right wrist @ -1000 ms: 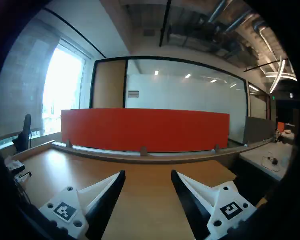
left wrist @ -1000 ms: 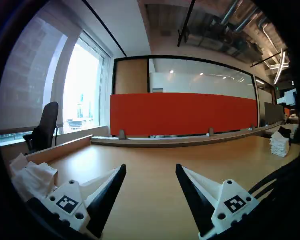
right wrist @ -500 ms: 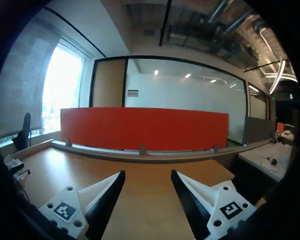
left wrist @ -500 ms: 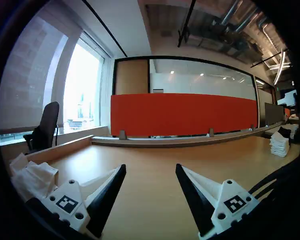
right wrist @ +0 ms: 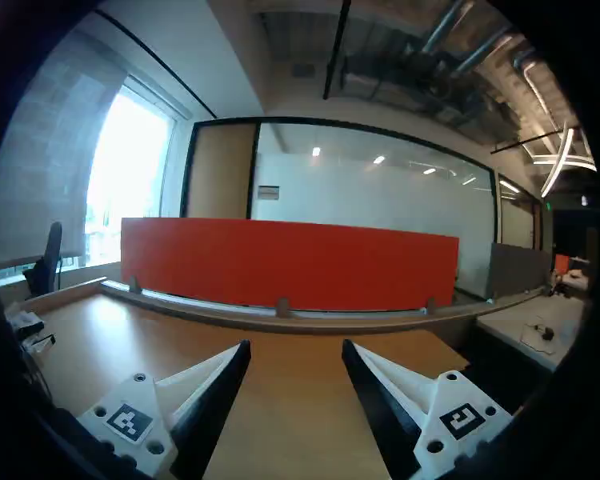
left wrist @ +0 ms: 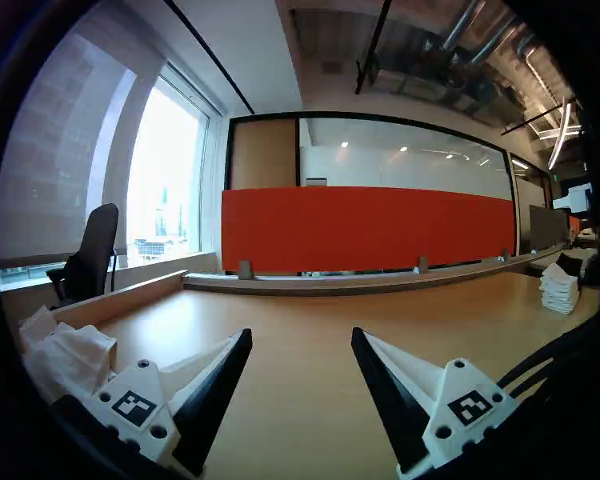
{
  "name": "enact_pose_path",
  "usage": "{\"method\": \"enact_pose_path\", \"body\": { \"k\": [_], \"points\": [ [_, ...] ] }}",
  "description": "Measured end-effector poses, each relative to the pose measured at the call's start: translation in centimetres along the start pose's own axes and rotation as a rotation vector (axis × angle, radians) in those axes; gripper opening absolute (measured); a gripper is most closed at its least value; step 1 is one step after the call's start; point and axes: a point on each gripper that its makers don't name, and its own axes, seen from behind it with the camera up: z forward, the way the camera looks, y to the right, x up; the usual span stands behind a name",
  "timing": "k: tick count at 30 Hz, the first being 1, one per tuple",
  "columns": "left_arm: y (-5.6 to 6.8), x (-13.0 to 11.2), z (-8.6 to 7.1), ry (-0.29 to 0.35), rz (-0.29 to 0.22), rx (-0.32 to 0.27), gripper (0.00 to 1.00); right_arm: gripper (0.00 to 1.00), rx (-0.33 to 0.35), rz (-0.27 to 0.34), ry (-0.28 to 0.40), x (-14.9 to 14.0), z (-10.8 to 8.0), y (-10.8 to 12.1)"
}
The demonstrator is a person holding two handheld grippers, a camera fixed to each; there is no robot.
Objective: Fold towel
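The left gripper hovers wide open above the wooden table, holding nothing, and the right gripper is spread just as wide and also empty. A crumpled white towel lies at the table's left edge, near the left gripper's finger. A stack of folded towels sits far to the right. An orange divider runs along the table's far side.

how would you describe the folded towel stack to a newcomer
Find the long orange divider behind the wooden desk. In the left gripper view, the folded towel stack sits at the desk's far right. Unlike the crumpled white cloths at left, it is neatly layered.
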Motion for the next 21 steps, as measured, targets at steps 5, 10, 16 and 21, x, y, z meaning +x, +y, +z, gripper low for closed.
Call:
{"method": "enact_pose_path", "body": {
  "k": [5, 10, 16, 21],
  "points": [
    [0.0, 0.0, 0.0, 0.0, 0.001, 0.0, 0.92, 0.88, 0.001, -0.011, 0.002, -1.0, 0.4, 0.7],
    [0.1, 0.0, 0.0, 0.0, 0.0, 0.0, 0.92, 0.89, -0.004, -0.004, 0.018, -2.1, 0.4, 1.3],
    [0.1, 0.1, 0.0, 0.0, 0.001, 0.0, 0.92, 0.91, 0.002, 0.039, 0.024, -4.3, 0.2, 1.9],
    [0.1, 0.1, 0.0, 0.0, 0.0, 0.0, 0.92, 0.92, 0.0, 0.061, 0.03, -6.4, -0.2, 2.7]
  ]
}}
